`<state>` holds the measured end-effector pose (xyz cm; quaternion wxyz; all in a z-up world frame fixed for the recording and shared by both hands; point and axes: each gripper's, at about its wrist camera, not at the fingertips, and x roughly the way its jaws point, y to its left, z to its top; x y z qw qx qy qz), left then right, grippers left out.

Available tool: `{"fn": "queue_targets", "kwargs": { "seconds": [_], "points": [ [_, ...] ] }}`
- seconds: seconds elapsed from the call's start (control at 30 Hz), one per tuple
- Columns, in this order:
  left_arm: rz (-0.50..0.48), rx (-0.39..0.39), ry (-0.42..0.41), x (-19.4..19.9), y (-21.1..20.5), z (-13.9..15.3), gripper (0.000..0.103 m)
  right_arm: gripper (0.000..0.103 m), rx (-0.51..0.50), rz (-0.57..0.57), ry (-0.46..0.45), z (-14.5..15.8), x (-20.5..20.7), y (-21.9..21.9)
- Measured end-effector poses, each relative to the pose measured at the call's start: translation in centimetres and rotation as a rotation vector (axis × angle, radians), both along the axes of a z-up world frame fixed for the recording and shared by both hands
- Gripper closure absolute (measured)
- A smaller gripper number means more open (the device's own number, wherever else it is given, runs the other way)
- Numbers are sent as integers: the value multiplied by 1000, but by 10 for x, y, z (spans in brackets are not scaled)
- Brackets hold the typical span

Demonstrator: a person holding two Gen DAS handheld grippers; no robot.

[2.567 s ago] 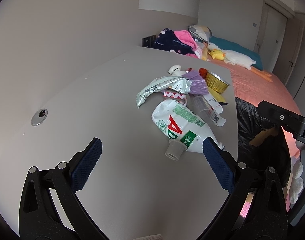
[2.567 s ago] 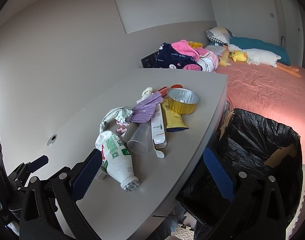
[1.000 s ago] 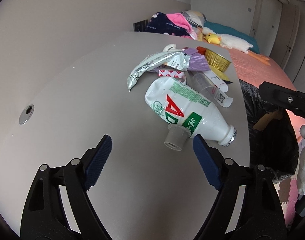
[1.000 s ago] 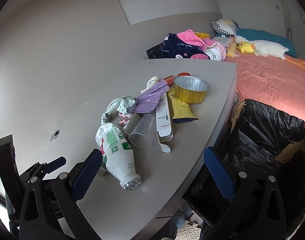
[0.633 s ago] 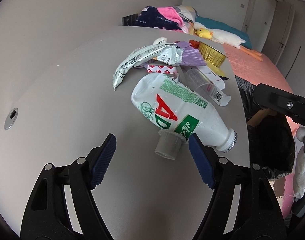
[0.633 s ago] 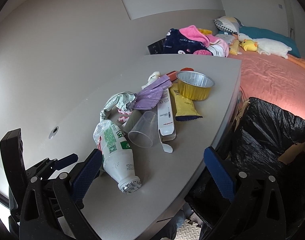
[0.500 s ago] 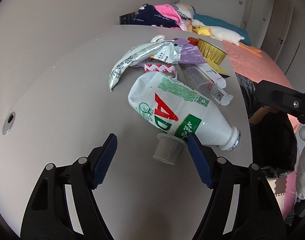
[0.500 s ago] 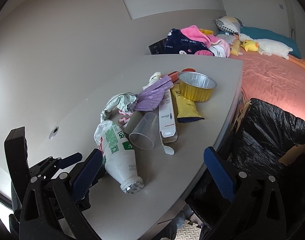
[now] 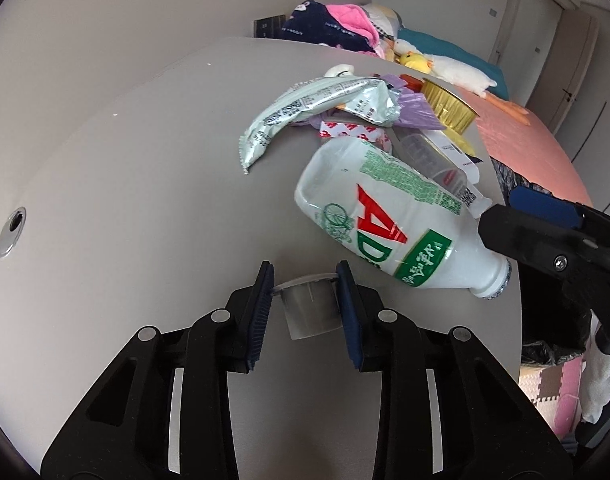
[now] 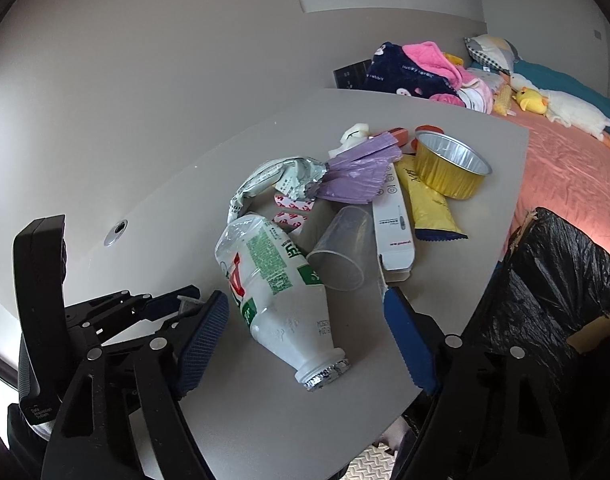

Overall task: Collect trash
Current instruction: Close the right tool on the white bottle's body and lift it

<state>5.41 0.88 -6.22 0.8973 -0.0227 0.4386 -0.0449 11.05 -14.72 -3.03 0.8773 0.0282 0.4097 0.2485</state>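
Note:
My left gripper [image 9: 305, 292] is shut on a small clear plastic cup [image 9: 309, 308] lying on the grey table [image 9: 125, 184]. Just beyond it lies a crushed white milk bottle [image 9: 389, 220] with red and green print. In the right wrist view my right gripper [image 10: 305, 332] is open, its jaws astride the bottle's [image 10: 277, 296] neck end, not touching it. The left gripper [image 10: 173, 304] shows at the left there. A black trash bag [image 10: 553, 300] hangs open off the table's right edge.
Behind the bottle lie a silver-green foil wrapper [image 10: 273, 180], purple wrapper [image 10: 361, 176], clear cup [image 10: 341, 248], white box [image 10: 395, 224], yellow packet [image 10: 429, 204] and gold foil bowl [image 10: 449, 164]. A bed [image 10: 569, 168] with clothes and plush toys stands beyond.
My left gripper moved forward and closed its jaws on the small cup. My right gripper moved in closer over the bottle and narrowed its opening somewhat.

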Motion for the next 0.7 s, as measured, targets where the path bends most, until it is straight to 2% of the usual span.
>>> {"fn": "queue_targets", "kwargs": {
  "seconds": [0.3, 0.67, 0.7],
  "points": [
    [94, -16, 0, 3, 38, 7, 71, 27, -31, 78, 17, -8, 11, 29],
    [137, -25, 13, 2, 57, 6, 71, 27, -123, 135, 51, -32, 19, 61],
    [140, -27, 13, 2, 58, 6, 71, 31, -138, 138, 49, -35, 19, 64]
  ]
}}
